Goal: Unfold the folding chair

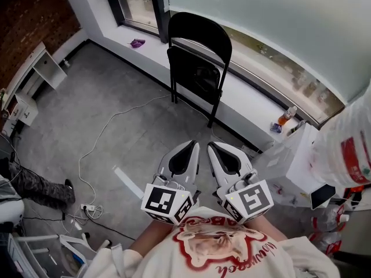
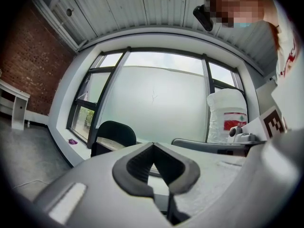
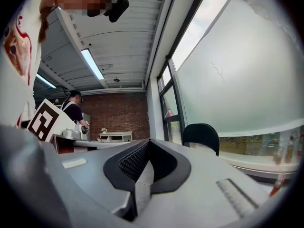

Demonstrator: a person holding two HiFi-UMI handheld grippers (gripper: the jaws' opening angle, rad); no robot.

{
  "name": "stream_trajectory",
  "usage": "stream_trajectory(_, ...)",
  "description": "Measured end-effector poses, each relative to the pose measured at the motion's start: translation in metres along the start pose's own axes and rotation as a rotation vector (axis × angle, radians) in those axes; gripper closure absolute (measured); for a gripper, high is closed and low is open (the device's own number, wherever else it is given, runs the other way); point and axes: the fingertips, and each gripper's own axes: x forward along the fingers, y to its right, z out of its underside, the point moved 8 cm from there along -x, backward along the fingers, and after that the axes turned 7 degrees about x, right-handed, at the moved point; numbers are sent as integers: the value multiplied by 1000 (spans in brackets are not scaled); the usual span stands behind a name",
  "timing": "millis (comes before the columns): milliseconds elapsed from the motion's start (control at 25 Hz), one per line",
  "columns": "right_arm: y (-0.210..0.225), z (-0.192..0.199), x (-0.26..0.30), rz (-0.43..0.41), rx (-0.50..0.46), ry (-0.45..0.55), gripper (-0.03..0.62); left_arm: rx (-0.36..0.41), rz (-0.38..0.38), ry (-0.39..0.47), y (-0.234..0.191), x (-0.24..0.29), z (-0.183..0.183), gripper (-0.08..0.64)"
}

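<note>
A black folding chair (image 1: 197,57) stands folded against the low window sill, its seat panel flat up against the frame. It shows small and distant in the left gripper view (image 2: 114,134) and the right gripper view (image 3: 201,134). Both grippers are held close to the person's chest, side by side, pointing toward the chair and well short of it. The left gripper (image 1: 195,144) (image 2: 153,144) has its jaw tips meeting with nothing between them. The right gripper (image 1: 211,145) (image 3: 149,140) is likewise shut and empty.
A white cable (image 1: 104,133) runs across the grey floor to a power strip (image 1: 90,208). A white desk (image 1: 40,68) stands far left; a person's leg (image 1: 35,187) lies near it. A white table (image 1: 290,161) and a large white bag (image 1: 348,149) crowd the right. An orange bottle (image 1: 285,116) stands on the sill.
</note>
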Motion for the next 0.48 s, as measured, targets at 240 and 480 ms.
stream_trajectory(240,39,-20,84,55,15,37,569,29,62,-12,-65,70,-23,560)
stream_trajectory(480,61,-32,153,88,26,54,569,23,98,-24,-122,117,-29,560)
